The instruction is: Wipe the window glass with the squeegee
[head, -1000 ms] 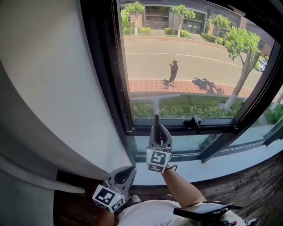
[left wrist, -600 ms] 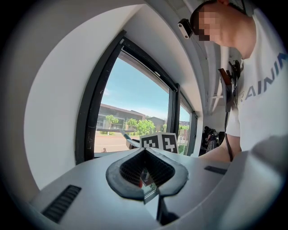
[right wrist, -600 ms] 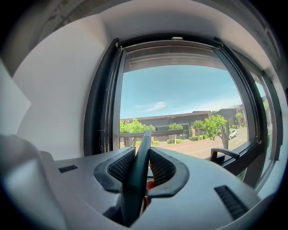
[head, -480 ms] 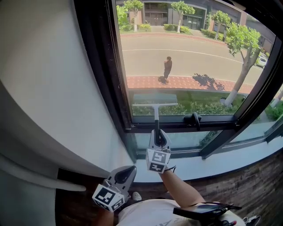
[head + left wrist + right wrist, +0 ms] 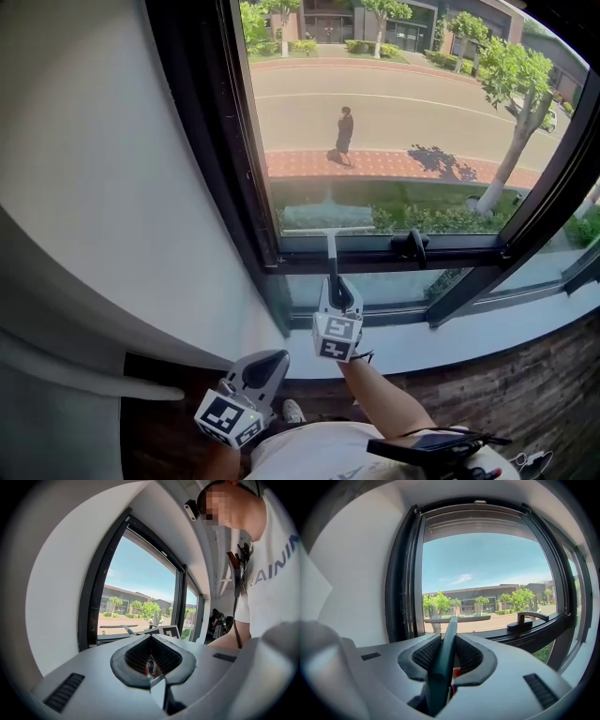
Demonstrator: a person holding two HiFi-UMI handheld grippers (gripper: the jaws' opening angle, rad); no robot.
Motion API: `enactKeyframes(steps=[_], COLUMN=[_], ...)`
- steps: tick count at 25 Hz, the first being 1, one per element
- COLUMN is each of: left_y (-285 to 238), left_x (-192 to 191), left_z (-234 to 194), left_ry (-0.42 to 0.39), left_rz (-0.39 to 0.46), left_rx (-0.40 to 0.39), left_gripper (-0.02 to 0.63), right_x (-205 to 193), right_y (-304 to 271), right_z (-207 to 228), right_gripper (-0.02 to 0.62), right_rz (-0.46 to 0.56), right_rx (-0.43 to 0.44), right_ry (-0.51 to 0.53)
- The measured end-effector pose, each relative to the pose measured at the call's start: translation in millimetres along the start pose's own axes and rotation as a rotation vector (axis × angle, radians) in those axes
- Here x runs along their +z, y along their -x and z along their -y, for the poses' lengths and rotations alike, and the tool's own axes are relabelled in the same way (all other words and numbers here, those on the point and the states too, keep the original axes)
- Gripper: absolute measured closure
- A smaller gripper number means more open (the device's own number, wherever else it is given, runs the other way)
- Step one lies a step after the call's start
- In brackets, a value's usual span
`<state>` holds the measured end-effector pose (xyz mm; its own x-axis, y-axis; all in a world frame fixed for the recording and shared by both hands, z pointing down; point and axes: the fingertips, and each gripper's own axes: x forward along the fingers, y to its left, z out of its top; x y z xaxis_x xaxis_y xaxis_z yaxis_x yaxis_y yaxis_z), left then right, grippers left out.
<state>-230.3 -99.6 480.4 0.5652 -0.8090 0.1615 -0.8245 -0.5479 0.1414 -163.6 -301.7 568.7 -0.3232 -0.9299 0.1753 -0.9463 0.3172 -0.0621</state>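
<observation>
nearest to the body, the left gripper (image 5: 251,380) hangs low beside the white wall (image 5: 94,187), its jaws closed together with nothing between them. a little further, the right gripper (image 5: 336,292) is raised in front of the sill (image 5: 469,349), and its jaws are clamped on the dark handle of the squeegee (image 5: 329,246). the handle goes up across the black window frame (image 5: 464,255), and the blade lies level on the lowest part of the window glass (image 5: 412,103), just above the frame, toward the left side of the pane. the window handle (image 5: 412,246) sits on the frame to the right of the blade. far outside, a person (image 5: 344,129) is on the brick pavement beside a road
</observation>
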Motion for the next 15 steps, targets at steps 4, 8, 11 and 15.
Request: enactKeyframes(steps=[4,8,11,15], left_y=[-1,-8,-16,-28], left_x=[-3,-1,4,10], left_z=[1,5,12,24], left_ry=[0.003,0.002,-0.003,-0.002], left_rz=[-0.009,-0.007,0.008,0.038], left_rx=[-0.011,-0.010,-0.003,0.021], left_gripper=[0.588,0.588,0.588,0.588], right_x=[2,20,39,66], right_y=[4,22,46,77], right_z=[4,15,30,62], right_gripper=[0.492,0.492,0.492,0.492], right_rz=[-0.008,0.029,0.067,0.131], right_rx=[0.013,0.048,0.086,0.104], right_ry=[-0.023,0.033,0.104,0.153])
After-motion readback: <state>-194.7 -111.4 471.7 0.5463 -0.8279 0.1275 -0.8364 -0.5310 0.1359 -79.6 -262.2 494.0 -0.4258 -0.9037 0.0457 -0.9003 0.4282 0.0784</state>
